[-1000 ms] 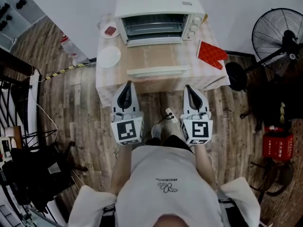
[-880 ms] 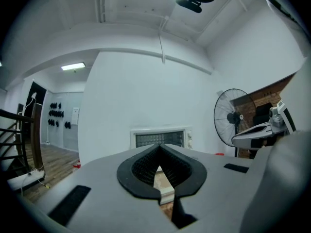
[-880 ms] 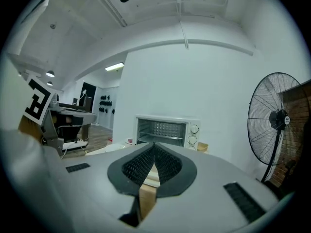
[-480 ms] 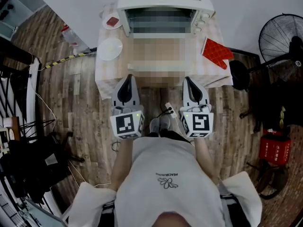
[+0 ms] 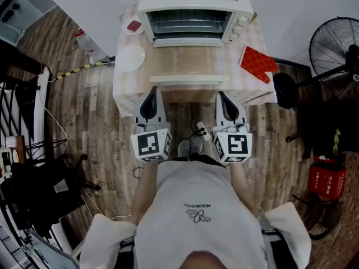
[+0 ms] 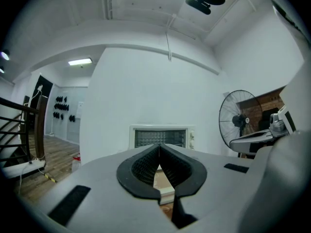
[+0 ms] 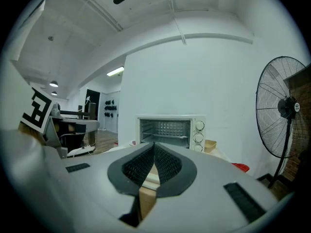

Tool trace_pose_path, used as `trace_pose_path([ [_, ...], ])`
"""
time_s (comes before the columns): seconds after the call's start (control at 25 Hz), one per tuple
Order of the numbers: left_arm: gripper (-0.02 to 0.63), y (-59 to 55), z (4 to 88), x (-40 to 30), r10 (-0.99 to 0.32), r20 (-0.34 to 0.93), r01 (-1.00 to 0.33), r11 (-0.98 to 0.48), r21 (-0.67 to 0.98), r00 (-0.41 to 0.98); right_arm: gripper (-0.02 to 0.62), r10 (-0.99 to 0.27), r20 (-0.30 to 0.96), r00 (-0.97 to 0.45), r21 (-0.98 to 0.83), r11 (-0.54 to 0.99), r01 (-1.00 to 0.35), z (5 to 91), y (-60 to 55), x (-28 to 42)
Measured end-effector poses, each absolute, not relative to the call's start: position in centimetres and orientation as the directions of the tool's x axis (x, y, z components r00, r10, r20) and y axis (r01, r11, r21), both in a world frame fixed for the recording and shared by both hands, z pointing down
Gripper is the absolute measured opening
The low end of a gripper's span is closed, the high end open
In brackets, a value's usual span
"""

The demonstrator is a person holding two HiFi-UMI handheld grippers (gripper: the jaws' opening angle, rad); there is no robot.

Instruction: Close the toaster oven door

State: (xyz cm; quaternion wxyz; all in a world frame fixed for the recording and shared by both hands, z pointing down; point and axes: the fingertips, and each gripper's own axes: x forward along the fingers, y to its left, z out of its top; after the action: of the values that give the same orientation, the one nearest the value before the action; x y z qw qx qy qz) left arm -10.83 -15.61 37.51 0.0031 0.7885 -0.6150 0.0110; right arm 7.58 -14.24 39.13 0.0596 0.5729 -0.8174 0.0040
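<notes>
The white toaster oven (image 5: 193, 4) stands at the back of the table, its glass door (image 5: 185, 60) folded down flat with the pale handle (image 5: 188, 80) near the table's front edge. My left gripper (image 5: 152, 90) and right gripper (image 5: 220, 94) hang side by side just short of that edge, both shut with nothing between them. In the left gripper view the shut left gripper (image 6: 158, 148) points at the open toaster oven (image 6: 160, 137) ahead. The right gripper view shows the right gripper (image 7: 154, 148) closed too, with the toaster oven (image 7: 170, 132) and its rack beyond.
A white plate (image 5: 130, 58) and a small dish (image 5: 133, 26) holding something red sit at the table's left. A red oven mitt (image 5: 257, 64) lies at its right. A standing fan (image 5: 336, 43) is on the right, a power strip (image 5: 203, 133) on the floor between the grippers.
Both grippers have edged a little closer to the table's front edge and stay shut. The oven door still lies open.
</notes>
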Motion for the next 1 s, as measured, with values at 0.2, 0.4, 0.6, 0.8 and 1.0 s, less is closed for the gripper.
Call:
trace_pose_path([
  [0.2, 0.028, -16.5, 38.5, -10.3, -0.949, 0.031, -0.938, -0.303, 0.168, 0.312, 0.009, -0.932, 0.102, -0.348, 0.049, 0.354, -0.934, 39.3, -14.3, 7.6],
  [0.4, 0.146, -16.8, 38.6, -10.6, -0.939, -0.033, -0.869, -0.329, 0.369, 0.342, 0.009, -0.932, 0.109, -0.345, 0.034, 0.35, -0.936, 39.5, -14.3, 7.9],
  [0.6, 0.163, -17.4, 41.8, -12.4, -0.955, -0.064, -0.663, -0.249, 0.706, 0.29, 0.009, -0.933, 0.122, -0.34, 0.021, 0.345, -0.938, 40.0, -14.5, 8.2],
  [0.8, 0.177, -17.6, 46.2, -12.7, -0.962, 0.006, -0.494, -0.135, 0.859, 0.274, 0.009, -0.93, 0.143, -0.34, 0.014, 0.345, -0.938, 40.4, -14.5, 8.1],
  [1.0, 0.227, -18.1, 48.9, -12.0, -0.958, 0.042, -0.393, -0.076, 0.917, 0.283, 0.009, -0.924, 0.163, -0.346, 0.021, 0.354, -0.935, 40.9, -14.1, 7.9],
])
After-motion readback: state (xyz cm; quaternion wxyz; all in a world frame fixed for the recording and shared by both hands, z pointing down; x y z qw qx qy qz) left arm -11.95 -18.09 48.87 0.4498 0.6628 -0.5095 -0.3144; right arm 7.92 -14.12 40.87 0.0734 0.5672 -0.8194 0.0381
